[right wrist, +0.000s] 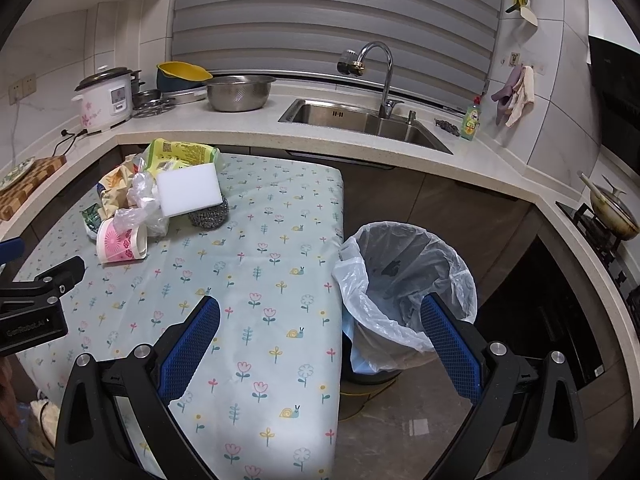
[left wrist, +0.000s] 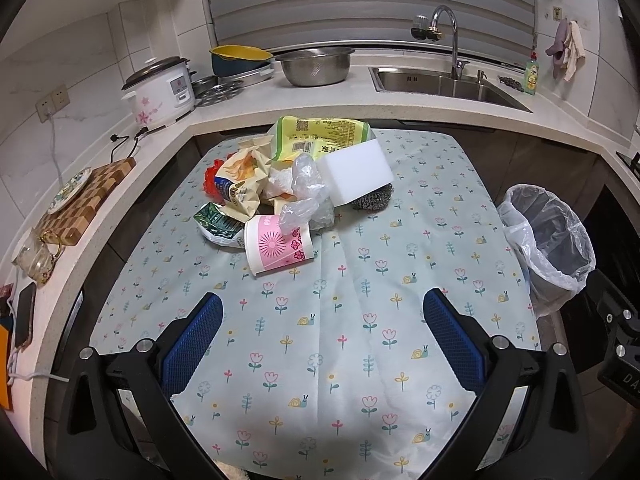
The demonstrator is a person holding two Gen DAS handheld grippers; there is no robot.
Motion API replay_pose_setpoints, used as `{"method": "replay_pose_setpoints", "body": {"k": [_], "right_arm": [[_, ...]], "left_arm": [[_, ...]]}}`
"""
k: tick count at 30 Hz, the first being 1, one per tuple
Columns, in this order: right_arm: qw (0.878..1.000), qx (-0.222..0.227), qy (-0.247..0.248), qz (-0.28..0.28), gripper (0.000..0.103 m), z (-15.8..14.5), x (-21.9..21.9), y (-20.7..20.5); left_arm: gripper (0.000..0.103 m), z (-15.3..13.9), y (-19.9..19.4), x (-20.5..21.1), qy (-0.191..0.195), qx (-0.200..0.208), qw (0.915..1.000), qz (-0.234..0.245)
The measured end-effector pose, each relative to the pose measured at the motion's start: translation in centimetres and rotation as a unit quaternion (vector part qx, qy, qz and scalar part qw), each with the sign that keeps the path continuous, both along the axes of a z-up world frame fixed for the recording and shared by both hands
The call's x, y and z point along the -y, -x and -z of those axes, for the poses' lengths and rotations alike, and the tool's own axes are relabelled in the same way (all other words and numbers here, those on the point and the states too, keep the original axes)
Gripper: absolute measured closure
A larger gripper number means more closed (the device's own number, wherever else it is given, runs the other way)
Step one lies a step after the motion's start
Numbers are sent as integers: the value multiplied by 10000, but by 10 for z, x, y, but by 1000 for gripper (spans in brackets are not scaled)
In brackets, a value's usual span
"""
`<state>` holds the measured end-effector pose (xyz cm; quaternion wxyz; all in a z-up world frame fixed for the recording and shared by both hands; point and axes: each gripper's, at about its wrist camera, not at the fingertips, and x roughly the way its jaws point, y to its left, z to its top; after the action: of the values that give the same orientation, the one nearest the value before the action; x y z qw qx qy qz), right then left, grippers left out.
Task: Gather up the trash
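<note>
At centre frame, the paper cup [left wrist: 278, 245] lies nearest; left claw [left wrist: 322, 344] and right claw [right wrist: 320, 346] both gape empty. Advise gripping its rim, then the bin [right wrist: 416, 280].

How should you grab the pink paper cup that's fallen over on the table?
The pink paper cup lies on its side, its open mouth toward the left gripper. Probably best to come from above with the jaws across its middle and squeeze gently, because thin paper crushes.
</note>
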<state>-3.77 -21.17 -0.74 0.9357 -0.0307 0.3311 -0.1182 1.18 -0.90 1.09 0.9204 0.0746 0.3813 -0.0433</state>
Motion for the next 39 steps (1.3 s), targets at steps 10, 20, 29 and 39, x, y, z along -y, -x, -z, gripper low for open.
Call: {"method": "replay_pose_setpoints", "body": {"k": [10, 20, 29, 39], "right_arm": [[9999, -1, 53, -90, 7, -3, -6, -2], [9999, 3, 88, -132, 7, -6, -10, -3], [9998, 12, 107, -147, 7, -6, -12, -1], [9998, 7, 114, -143, 7, -6, -12, -1]], "left_arm": [[7, 2, -1, -4, 1, -29, 9999, -97], [7, 5, -3, -9, 24, -78, 9998, -175], [7, 6, -3, -10, 22, -69, 9998, -173], [7, 6, -3, -10, 35, -80, 9998, -175]]}}
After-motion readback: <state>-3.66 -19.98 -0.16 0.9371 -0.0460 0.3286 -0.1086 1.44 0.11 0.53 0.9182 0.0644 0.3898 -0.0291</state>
